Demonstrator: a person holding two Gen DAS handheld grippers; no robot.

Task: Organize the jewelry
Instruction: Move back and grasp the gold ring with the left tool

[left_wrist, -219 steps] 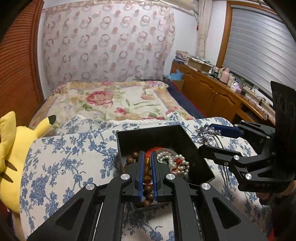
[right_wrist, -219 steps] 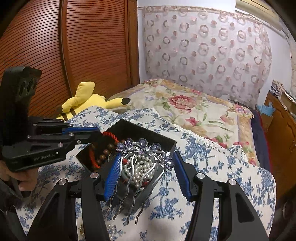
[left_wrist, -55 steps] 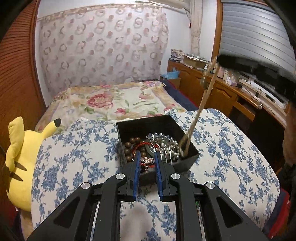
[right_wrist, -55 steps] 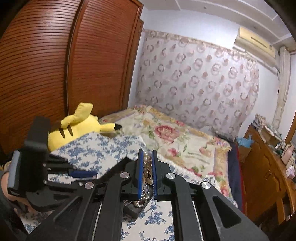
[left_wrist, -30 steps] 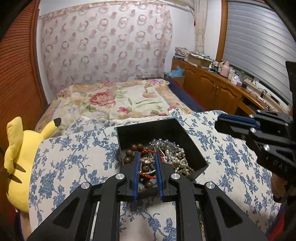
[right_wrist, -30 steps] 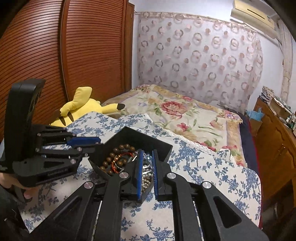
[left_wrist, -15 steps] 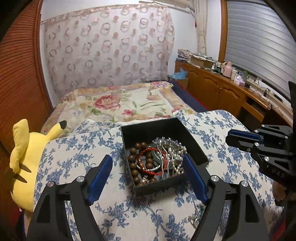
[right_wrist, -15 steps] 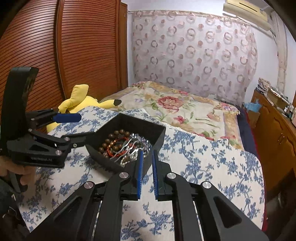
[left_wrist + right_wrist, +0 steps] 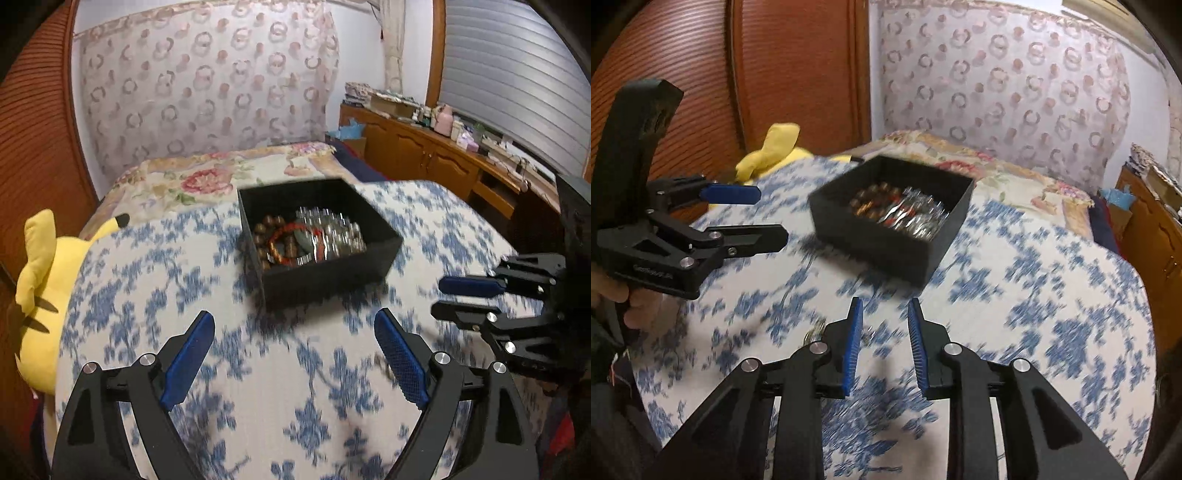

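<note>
A black open box (image 9: 332,275) stands on the blue-flowered cloth and holds jewelry: brown beads (image 9: 264,236), a red bracelet (image 9: 280,245) and silvery pearl pieces (image 9: 332,236). The box also shows in the right wrist view (image 9: 886,243). My left gripper (image 9: 293,321) is wide open and empty, pulled back from the box. My right gripper (image 9: 884,306) is partly open and empty, also short of the box; it shows at the right of the left wrist view (image 9: 469,295). A small metallic item (image 9: 812,334) lies on the cloth by my right gripper's left finger, blurred.
A yellow plush toy (image 9: 44,288) lies at the cloth's left edge. A bed with a floral cover (image 9: 221,173) is behind the box. A wooden sideboard (image 9: 443,158) runs along the right wall. A wooden wardrobe (image 9: 775,74) stands at the left.
Both grippers have drawn back from the box. The left one stays wide open, having let its item go in the box earlier. The right one has opened from shut.
</note>
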